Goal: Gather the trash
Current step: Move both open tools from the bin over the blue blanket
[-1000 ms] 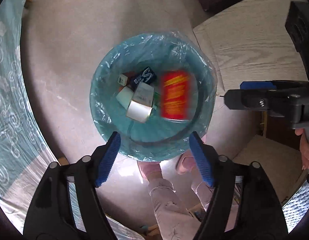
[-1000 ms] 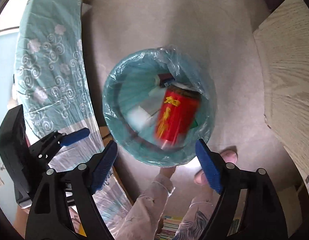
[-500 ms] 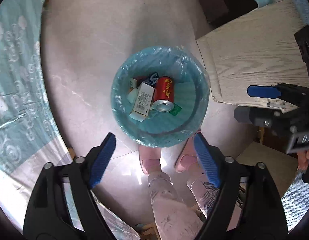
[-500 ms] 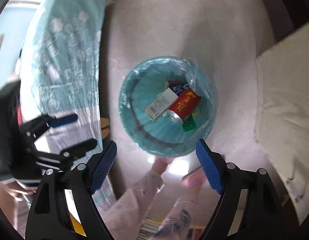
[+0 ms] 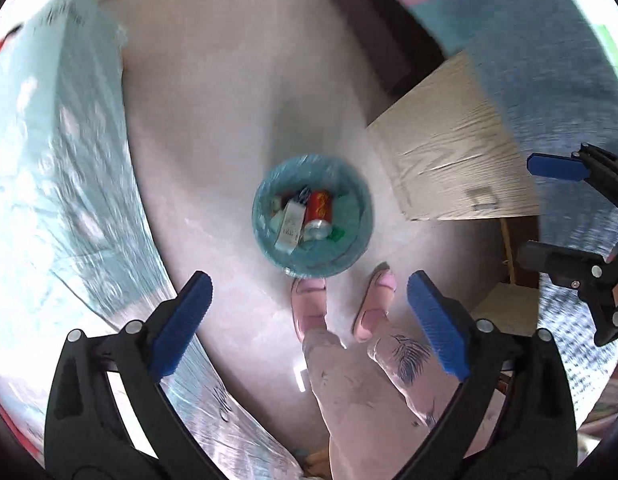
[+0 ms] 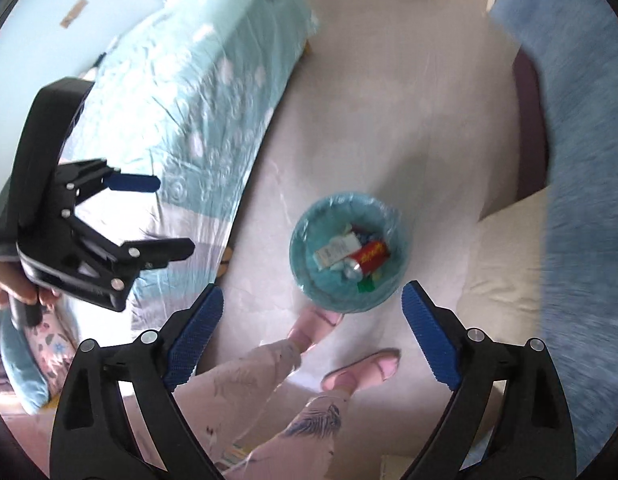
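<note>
Both grippers have lifted well above the teal bin (image 5: 351, 252) since a second ago, the left gripper (image 5: 309, 320) and right gripper (image 6: 313, 334) just spreading wide and empty, the red can (image 5: 320, 210) lying inside the bin on the floor.

I look down on a pale, glossy floor (image 5: 237, 128). A bed (image 6: 197, 92) under a teal patterned cover lies on one side, a light wooden desk (image 5: 449, 160) and blue fabric (image 6: 581, 160) on the other. Daylight glares off the floor.
</note>
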